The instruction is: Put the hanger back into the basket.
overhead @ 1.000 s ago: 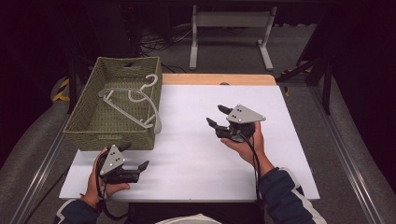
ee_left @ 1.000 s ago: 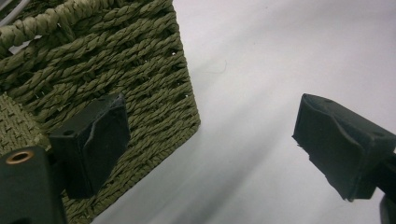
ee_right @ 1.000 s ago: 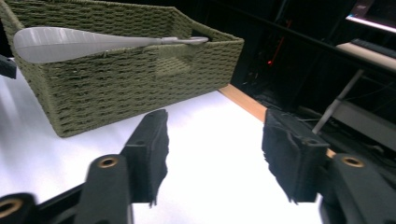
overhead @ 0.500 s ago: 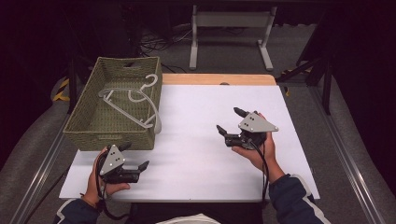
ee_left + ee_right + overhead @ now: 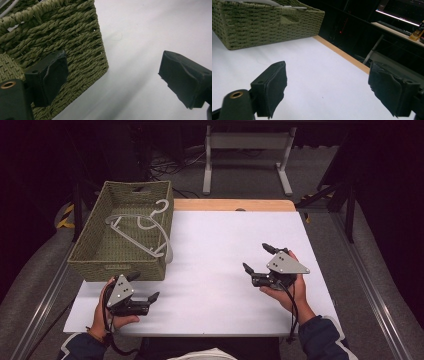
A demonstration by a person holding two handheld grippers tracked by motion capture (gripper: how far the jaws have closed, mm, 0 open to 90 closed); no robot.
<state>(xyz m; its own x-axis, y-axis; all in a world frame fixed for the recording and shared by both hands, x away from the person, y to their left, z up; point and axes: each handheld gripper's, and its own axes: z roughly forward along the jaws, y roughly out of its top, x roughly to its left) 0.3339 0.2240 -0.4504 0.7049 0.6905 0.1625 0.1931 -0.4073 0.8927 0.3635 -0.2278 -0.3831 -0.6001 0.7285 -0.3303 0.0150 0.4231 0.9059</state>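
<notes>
A green woven basket (image 5: 100, 257) stands on the left of the white table (image 5: 215, 240), with white clothes hangers (image 5: 142, 227) lying in it. My left gripper (image 5: 145, 286) rests near the table's front left, just in front of the basket's near right corner, open and empty. In the left gripper view the open jaws (image 5: 112, 75) frame bare table beside the basket corner (image 5: 65, 32). My right gripper (image 5: 257, 258) is held on the right side of the table, open with nothing between its jaws. Its own view (image 5: 327, 85) looks across bare table toward the basket (image 5: 262, 25).
A wooden strip (image 5: 230, 205) runs along the table's far edge. Behind it on the floor stands a grey metal frame (image 5: 245, 150) among cables. A lit screen and a keyboard (image 5: 399, 15) sit on a desk in the dark background.
My right gripper has drifted to the right and toward the table's near edge, still open. The left gripper has stayed in place by the basket.
</notes>
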